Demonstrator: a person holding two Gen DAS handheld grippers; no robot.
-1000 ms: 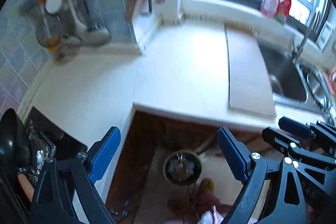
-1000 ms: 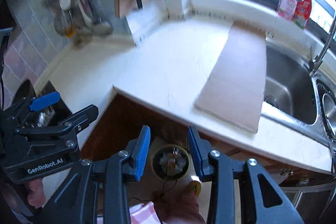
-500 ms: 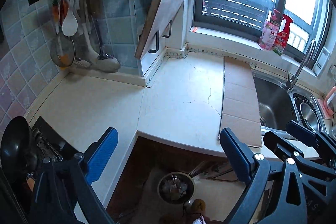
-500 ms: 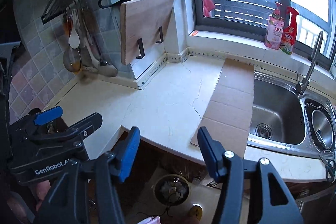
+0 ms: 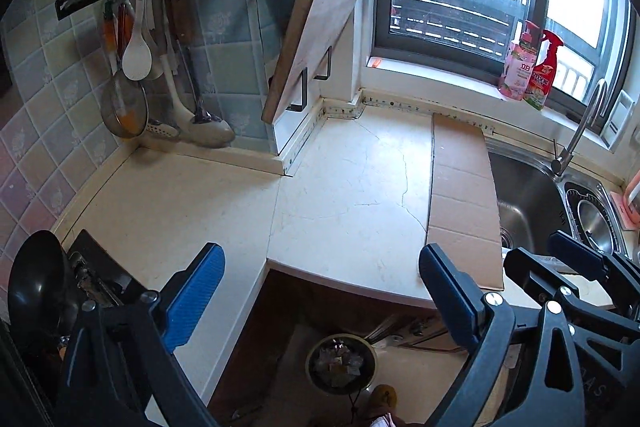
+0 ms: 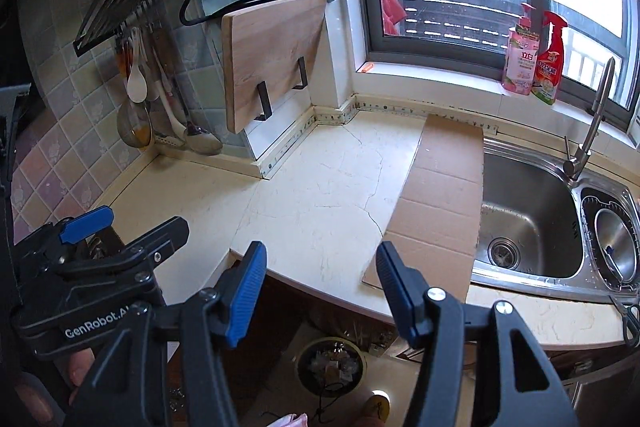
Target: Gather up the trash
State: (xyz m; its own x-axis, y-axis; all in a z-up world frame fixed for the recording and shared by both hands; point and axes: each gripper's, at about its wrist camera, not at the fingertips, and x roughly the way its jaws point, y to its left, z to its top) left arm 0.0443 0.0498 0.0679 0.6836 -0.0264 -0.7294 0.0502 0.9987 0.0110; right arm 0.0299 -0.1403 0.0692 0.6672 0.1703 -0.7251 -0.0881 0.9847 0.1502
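Two tools up over the surface, both empty: left tool spread wide, right tool also apart, a bit narrower. No loose trash visible on the surface. Collected trash sits in the round bin on the floor, below the near edge of the surface, between the fingers in both views.

Step in hand, my read: scan for anything left to pick. Do it well: sweep the far corner under the hanging utensils and the sink, keep tools parted and level, don't clip the surface edge when dropping to the bin.

Counts: 1 bin, 1 flat cardboard sheet lying along the sink's left side, 1 cutting board racked upright, 2 bottles on the far sill, 1 faucet, 1 dark pan near left. Utensil count unclear, overlapping.
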